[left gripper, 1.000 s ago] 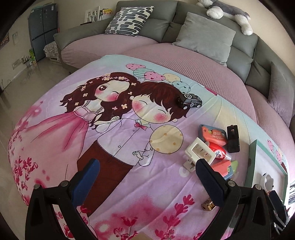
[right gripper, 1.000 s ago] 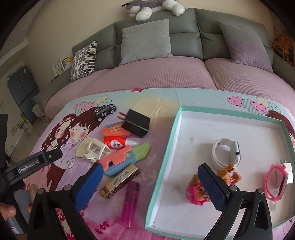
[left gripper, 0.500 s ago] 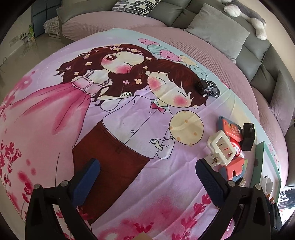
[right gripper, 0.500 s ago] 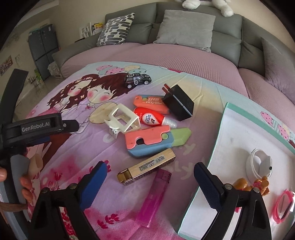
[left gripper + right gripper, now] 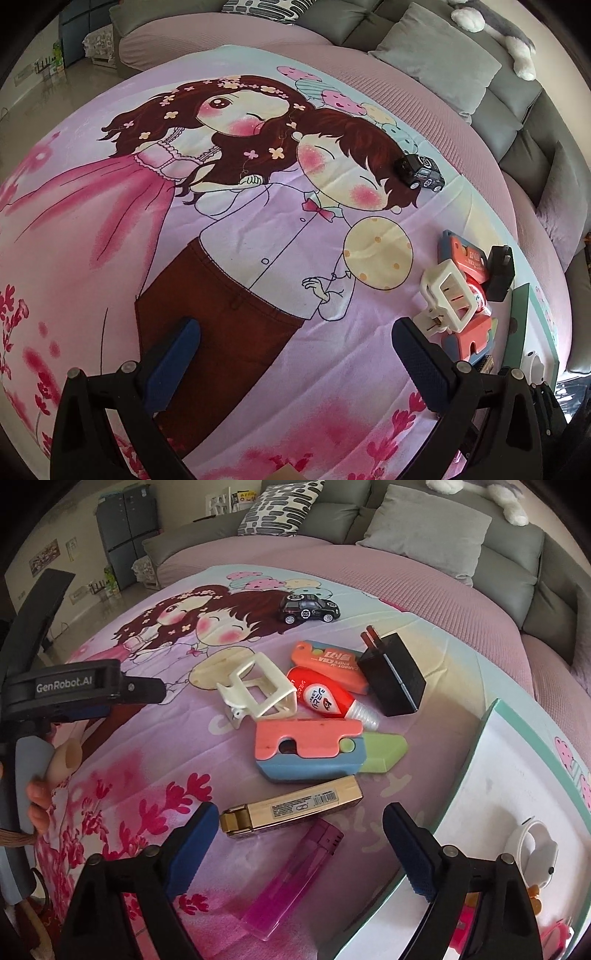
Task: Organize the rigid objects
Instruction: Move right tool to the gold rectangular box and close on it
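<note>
Sorted in my tray [image 5: 491, 760]: a white watch [image 5: 535, 843] and little else visible; still loose on the blanket [image 5: 147, 775]: toy car [image 5: 308, 607], charger [image 5: 393, 675], clip [image 5: 258, 692], glue [image 5: 325, 699], harmonica [image 5: 291, 810], lighter [image 5: 295, 875], over which my right claw [image 5: 301, 834] is closing, pads untouching; left claw [image 5: 295, 339] released, empty.

— What do we see behind the spread?
— A grey sofa [image 5: 524, 572] curving round us, with a plain grey cushion [image 5: 428, 528] and a patterned black-and-white pillow [image 5: 280, 506] leaning on its back.
— And on top of it?
— A grey and white plush animal [image 5: 506, 37] lying along the backrest.
— Under everything we have the cartoon blanket [image 5: 221, 229] of a girl and boy, over a mauve cover [image 5: 295, 557]. At far left, a dark cabinet [image 5: 129, 542].
</note>
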{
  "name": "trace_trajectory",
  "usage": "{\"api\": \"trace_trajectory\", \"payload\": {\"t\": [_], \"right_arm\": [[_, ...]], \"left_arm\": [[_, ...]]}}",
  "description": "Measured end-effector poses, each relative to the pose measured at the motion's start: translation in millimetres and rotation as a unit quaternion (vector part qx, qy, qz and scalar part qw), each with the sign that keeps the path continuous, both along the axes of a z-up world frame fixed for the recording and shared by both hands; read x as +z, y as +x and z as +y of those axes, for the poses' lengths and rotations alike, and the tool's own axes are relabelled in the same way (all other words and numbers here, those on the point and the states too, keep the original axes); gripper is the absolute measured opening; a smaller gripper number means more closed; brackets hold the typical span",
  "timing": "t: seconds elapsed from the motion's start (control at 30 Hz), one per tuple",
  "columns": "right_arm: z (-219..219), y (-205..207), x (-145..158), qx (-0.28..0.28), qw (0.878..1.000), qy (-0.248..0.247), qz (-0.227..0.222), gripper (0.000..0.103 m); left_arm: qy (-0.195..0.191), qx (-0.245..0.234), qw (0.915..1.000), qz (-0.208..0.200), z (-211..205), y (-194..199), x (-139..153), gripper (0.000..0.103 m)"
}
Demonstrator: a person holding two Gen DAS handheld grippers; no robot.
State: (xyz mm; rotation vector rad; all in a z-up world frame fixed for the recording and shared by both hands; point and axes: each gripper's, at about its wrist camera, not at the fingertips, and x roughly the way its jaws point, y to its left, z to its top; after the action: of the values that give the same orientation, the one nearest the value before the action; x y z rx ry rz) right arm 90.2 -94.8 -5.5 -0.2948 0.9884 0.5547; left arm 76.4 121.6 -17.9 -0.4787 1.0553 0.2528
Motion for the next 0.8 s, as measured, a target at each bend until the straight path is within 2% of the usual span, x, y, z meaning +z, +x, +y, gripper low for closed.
{"api": "trace_trajectory", "payload": {"t": [0.13, 0.4, 0.6, 0.8], "right_arm": [[3.8, -1.3, -3.7, 0.029, 0.999, -0.020, -0.005, 0.092], [5.7, 9.5, -10.2, 0.038, 0.999, -0.028, -0.008, 0.093], [6.5, 14.3, -11.3, 0.028, 0.999, -0.028, -0.012, 0.092], [3.8, 17.3, -9.1, 0.005, 1.000, -0.019, -0.016, 0.085]], "left_arm": [[0.003, -0.001, 1.0000, 0.003, -2.7, 2.3, -0.3, 0.103], [0.002, -0.012, 0.9999, 0.001, -8.2, 6.7, -0.6, 0.103], [0.005, -0.020, 0.9998, -0.008, -13.6, 9.3, 3.1, 0.103], [0.002, -0.042, 0.9986, -0.031, -24.7, 15.4, 8.7, 0.103]]}}
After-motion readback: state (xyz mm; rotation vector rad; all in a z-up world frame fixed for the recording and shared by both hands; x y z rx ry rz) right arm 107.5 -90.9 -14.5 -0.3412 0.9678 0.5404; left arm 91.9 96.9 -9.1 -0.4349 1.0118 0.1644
